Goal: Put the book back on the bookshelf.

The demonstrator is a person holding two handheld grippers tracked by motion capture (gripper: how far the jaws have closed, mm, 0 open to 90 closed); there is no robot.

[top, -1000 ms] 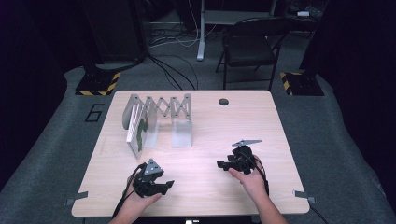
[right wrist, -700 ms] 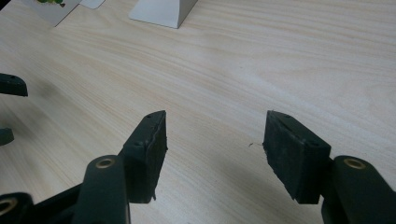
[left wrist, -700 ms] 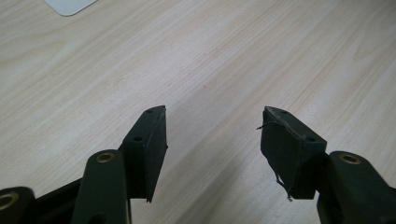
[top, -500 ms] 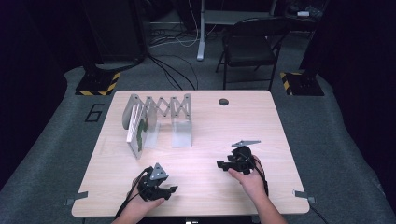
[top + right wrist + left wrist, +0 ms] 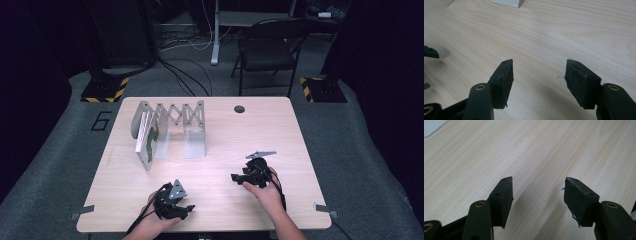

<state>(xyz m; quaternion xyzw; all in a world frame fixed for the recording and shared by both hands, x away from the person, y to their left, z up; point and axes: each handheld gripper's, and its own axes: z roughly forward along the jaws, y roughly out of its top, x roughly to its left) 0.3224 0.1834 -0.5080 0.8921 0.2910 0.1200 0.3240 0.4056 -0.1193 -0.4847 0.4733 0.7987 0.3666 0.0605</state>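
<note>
Both hand-held grippers released, nothing btwn jaws: left hand-held gripper [image 5: 172,206] low at table [image 5: 225,150] front edge, right hand-held gripper [image 5: 252,175] resting mid-right. Plates [image 5: 146,140] stand upright in folding rack [image 5: 172,120], far left, well apart; probably parked clear of it.

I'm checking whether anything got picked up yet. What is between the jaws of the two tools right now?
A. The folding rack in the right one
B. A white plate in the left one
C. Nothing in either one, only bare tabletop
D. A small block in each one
C: the left tool and the right tool both have jaws standing apart over bare wooden table, while the rack with its plate stands farther off.
</note>
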